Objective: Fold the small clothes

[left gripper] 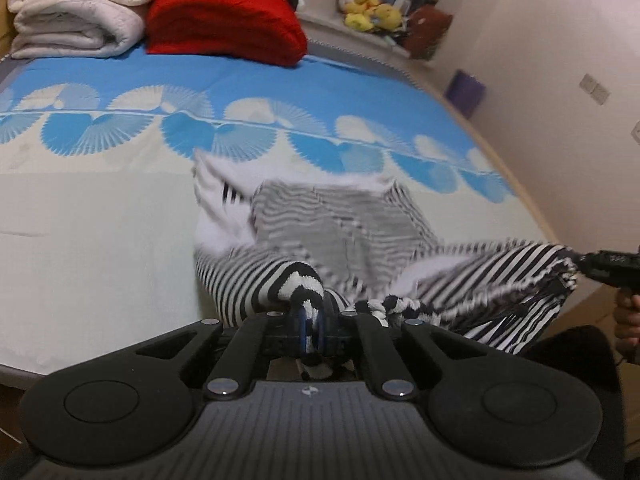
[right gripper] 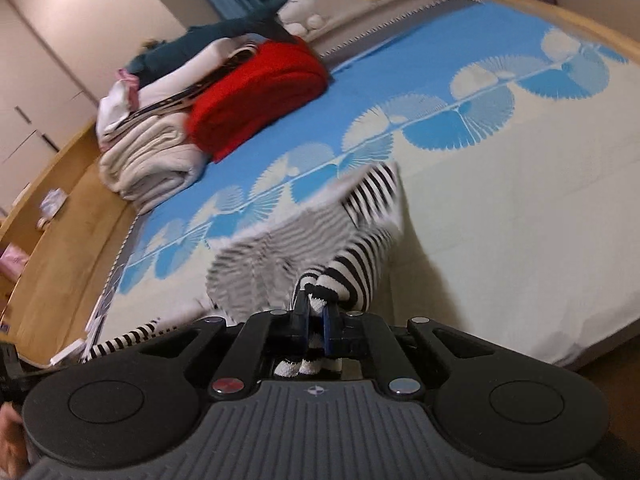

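Both grippers are clamping the striped garment (left gripper: pixel 344 224): left gripper (left gripper: pixel 310 320) and right gripper (right gripper: pixel 318 316) each pinching a bunched edge, cloth hanging blurred over the bed sheet (left gripper: pixel 100 220). Probably spreading it; keeping the edge taut and lowering evenly should avoid wrinkles. Knit looks soft and stretchy, with black-white stripes.

Motion blurs the middle of my striped garment (left gripper: pixel 340 224), so I cannot read its folds. My right gripper (left gripper: pixel 580 262) is cut off by the picture's edge in the left view.
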### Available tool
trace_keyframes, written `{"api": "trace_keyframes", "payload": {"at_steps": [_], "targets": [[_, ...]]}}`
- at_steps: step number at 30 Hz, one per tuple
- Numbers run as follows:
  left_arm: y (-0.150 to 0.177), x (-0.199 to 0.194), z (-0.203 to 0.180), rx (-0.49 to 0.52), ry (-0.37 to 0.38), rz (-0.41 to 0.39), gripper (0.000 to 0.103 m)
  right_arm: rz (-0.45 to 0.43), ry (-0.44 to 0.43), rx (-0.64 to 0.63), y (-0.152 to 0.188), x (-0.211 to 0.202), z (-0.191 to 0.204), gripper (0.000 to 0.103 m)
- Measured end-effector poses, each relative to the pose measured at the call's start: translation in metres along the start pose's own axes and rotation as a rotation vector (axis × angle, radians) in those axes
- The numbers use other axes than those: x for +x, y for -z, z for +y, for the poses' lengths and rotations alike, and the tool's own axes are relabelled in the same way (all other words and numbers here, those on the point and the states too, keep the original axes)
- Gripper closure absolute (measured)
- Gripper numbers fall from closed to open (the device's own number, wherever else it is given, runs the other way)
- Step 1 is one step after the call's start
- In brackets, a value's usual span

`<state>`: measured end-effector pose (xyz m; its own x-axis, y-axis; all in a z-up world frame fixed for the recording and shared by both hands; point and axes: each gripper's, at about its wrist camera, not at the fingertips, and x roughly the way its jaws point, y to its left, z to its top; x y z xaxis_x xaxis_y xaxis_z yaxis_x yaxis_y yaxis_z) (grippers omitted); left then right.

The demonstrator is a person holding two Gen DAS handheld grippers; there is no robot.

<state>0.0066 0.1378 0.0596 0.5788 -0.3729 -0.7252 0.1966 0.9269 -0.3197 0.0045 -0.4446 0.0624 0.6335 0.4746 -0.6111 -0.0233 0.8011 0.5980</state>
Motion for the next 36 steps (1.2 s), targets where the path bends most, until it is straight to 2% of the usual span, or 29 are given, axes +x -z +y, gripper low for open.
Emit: {"api": "trace_keyframes", "payload": {"at_steps": [4,9,11,13,14,15,16,18,20,22,24,26,28,31,34,36], "targets": [[-0.020,0.032,0.021,-0.073,-0.002,0.031,0.098,0.022,0.004,0.030,-0.003,0.004,0.000,0.098],[-0.082,0.117,0.069,-0.240,-0.051,0.061,0.097,0.065,0.025,0.103,-0.039,0.077,-0.010,0.098],[-0.110,0.157,0.094,-0.332,-0.040,0.047,0.094,0.080,0.048,0.142,-0.064,0.118,-0.015,0.097],[-0.132,0.190,0.115,-0.380,-0.063,0.034,0.078,0.059,0.059,0.192,-0.093,0.163,-0.025,0.094],[-0.139,0.199,0.124,-0.395,-0.102,0.023,0.075,0.038,0.094,0.240,-0.106,0.182,-0.033,0.085],[-0.142,0.203,0.130,-0.409,-0.127,0.005,0.071,0.006,0.121,0.274,-0.115,0.195,-0.039,0.081],[-0.139,0.203,0.134,-0.420,-0.121,-0.017,0.071,-0.034,0.139,0.269,-0.122,0.206,-0.044,0.081],[-0.132,0.206,0.137,-0.443,-0.096,0.002,0.070,-0.089,0.184,0.241,-0.124,0.216,-0.051,0.073],[-0.129,0.207,0.126,-0.382,-0.082,0.020,0.070,-0.074,0.178,0.164,-0.115,0.224,-0.055,0.071],[-0.129,0.213,0.106,-0.233,-0.050,0.040,0.062,0.005,0.196,0.089,-0.110,0.233,-0.051,0.070],[-0.125,0.221,0.093,-0.122,-0.037,0.058,0.053,0.023,0.145,-0.007,-0.106,0.238,-0.040,0.058],[-0.121,0.231,0.086,-0.050,-0.044,0.106,0.050,0.025,0.135,-0.120,-0.096,0.244,-0.030,0.055],[-0.112,0.233,0.080,0.016,-0.095,0.120,0.047,0.082,0.212,-0.215,-0.087,0.257,-0.024,0.055],[-0.106,0.242,0.076,0.107,-0.195,0.129,0.046,0.092,0.228,-0.343,-0.075,0.266,-0.012,0.052],[-0.101,0.252,0.071,0.164,-0.224,0.155,0.046,0.100,0.274,-0.460,-0.066,0.278,-0.004,0.052],[-0.101,0.258,0.066,0.203,-0.242,0.145,0.047,0.094,0.298,-0.523,-0.065,0.283,0.000,0.052]]}}
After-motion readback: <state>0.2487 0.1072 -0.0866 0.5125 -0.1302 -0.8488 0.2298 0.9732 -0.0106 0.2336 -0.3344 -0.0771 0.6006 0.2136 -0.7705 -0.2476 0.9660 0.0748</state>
